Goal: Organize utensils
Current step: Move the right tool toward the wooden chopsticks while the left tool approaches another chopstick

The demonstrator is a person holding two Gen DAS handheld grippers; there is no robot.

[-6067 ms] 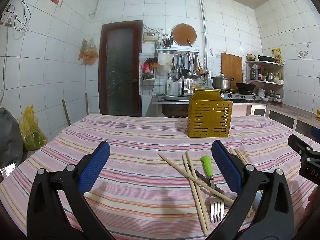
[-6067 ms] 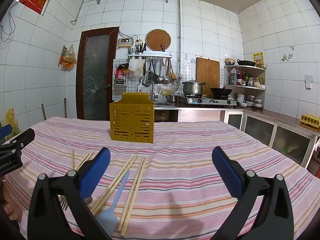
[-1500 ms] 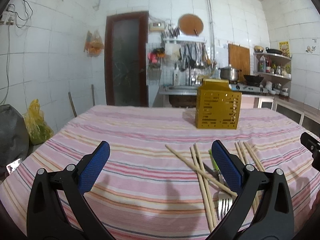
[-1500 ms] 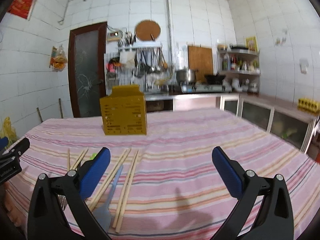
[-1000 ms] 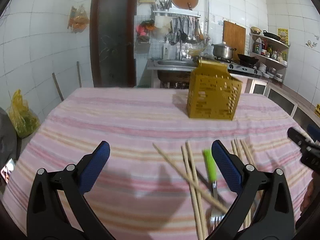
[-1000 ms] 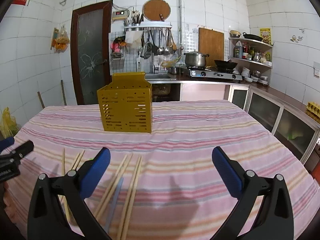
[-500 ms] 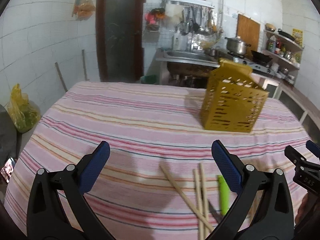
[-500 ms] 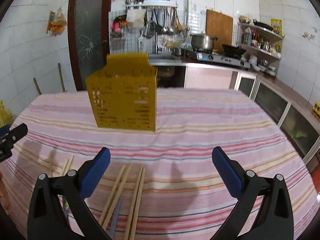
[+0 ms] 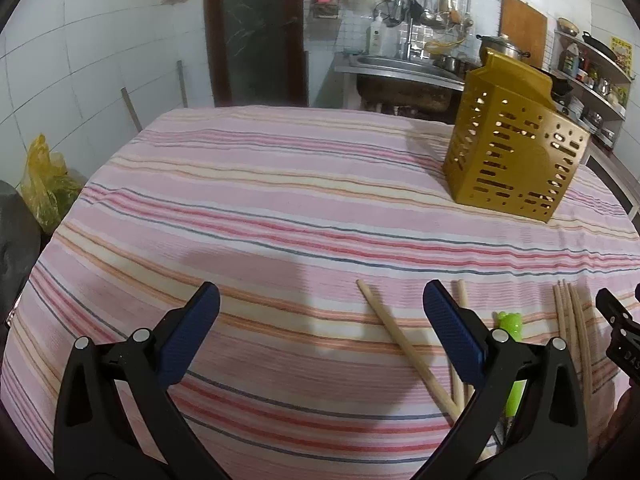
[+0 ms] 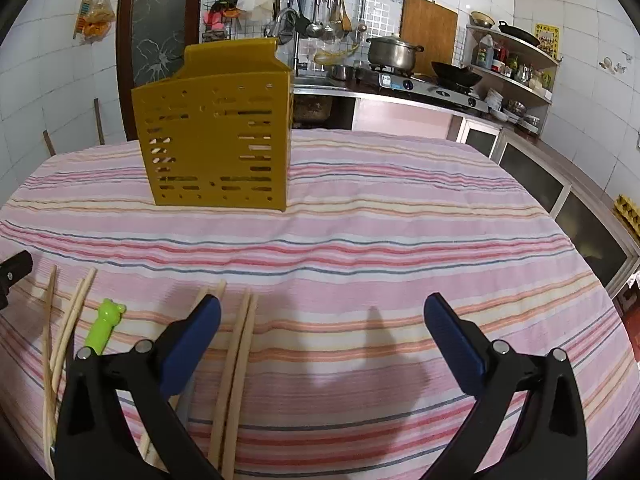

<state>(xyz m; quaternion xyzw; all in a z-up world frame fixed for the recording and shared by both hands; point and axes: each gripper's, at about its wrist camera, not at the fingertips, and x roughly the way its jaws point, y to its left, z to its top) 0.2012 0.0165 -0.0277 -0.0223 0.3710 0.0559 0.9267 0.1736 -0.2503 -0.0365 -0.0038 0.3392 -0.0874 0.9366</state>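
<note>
Both grippers hovered empty above the table, so the task looked to be at its very start: nothing had yet been picked up. The left gripper (image 9: 320, 316) had its blue-padded jaws spread wide over bare pink striped tablecloth (image 9: 248, 208), and the right gripper (image 10: 322, 318) was spread just as wide, holding nothing.

The utensils lay loose on the cloth near the person. Several pale wooden chopsticks (image 9: 404, 346) rested flat, some crossing, and a utensil with a green bear-shaped plastic handle (image 9: 508, 322) lay among them. The perforated mustard-yellow plastic utensil holder (image 9: 516, 140) stood upright farther back, well apart from the scattered pieces.

By my judgement the next move called for one gripper to drop and narrow onto a single chopstick or the green handle, then lift it and lower it through the holder's open top. Thin sticks lying flat on soft cloth would likely need a low, careful pinch.

From the left wrist, one long chopstick ran diagonally under the right finger, and part of the other gripper showed at the frame's right edge. From the right wrist, a pair of chopsticks (image 10: 236, 364) lay side by side just beside the left finger, and the holder's front wall (image 10: 216, 136) faced the camera squarely; its inside was hidden in both views.
</note>
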